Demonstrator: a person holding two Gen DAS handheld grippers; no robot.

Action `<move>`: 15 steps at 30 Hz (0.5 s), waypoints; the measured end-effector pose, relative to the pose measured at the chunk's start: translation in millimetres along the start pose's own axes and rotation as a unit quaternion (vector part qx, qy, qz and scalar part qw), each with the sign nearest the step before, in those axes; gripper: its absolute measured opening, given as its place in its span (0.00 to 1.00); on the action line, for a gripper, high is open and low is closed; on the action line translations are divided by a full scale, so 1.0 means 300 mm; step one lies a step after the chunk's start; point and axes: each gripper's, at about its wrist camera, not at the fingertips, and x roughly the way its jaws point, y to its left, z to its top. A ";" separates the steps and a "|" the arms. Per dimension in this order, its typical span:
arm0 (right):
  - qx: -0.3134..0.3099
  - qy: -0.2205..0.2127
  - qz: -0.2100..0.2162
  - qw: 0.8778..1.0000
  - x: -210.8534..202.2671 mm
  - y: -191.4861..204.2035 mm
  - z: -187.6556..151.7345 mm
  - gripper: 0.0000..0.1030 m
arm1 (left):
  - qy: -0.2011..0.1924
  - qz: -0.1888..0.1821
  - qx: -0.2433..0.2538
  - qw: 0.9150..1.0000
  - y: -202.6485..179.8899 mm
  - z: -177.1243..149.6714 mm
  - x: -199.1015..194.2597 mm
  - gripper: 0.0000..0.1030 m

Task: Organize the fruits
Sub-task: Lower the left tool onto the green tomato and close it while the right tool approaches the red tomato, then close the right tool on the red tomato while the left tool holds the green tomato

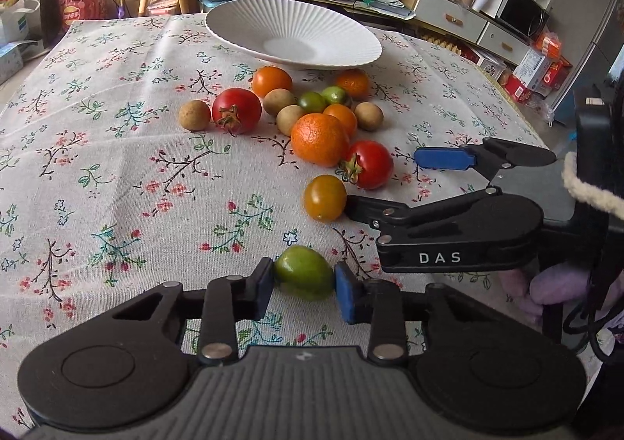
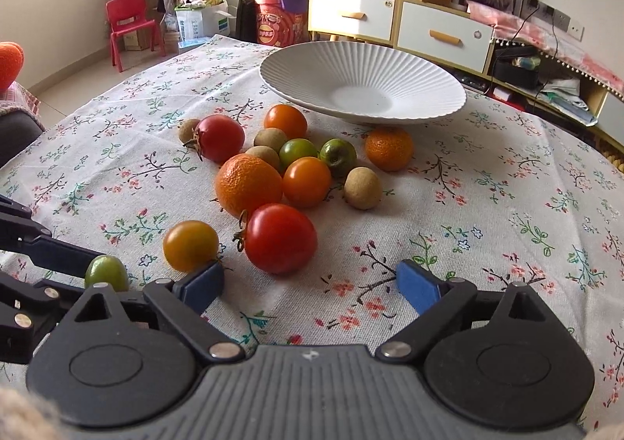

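My left gripper (image 1: 304,286) pinches the first small green fruit (image 1: 304,276), my right gripper (image 2: 310,284) gapes empty, and the white ribbed ceramic bowl (image 1: 351,30) at upper centre holds nothing.

Both wrist views look down closely, sharing the fruit pile (image 1: 312,116).

Loose fruit scattered before an empty white dish

A ribbed white bowl (image 1: 292,34) sits upright at the far side. Just before it cluster two mandarins, the larger (image 1: 319,139) nearest, with red tomatoes (image 1: 236,109), orange ones, brown longans and small green fruits. A yellow-orange tomato (image 1: 325,197) lies apart; one green fruit (image 1: 303,271) lies nearest, by itself.
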 end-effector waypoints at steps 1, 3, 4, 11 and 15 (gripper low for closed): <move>-0.004 -0.002 0.000 1.000 -0.001 0.006 0.002 0.83 | -0.002 0.000 -0.001 1.000 0.000 -0.001 0.001 0.37; -0.012 -0.008 0.007 1.000 -0.004 0.015 0.006 0.74 | -0.009 0.002 -0.001 1.000 -0.003 -0.005 0.002 0.37; -0.013 -0.009 0.013 1.000 -0.005 0.016 0.008 0.69 | -0.011 0.003 0.000 1.000 -0.005 -0.006 0.003 0.37; -0.021 -0.015 0.027 0.999 -0.002 0.019 0.022 0.54 | -0.019 0.009 0.006 1.000 -0.011 -0.007 0.007 0.37; -0.014 -0.023 0.028 0.999 -0.002 0.012 0.024 0.45 | -0.018 0.004 -0.006 1.000 0.001 0.001 0.011 0.37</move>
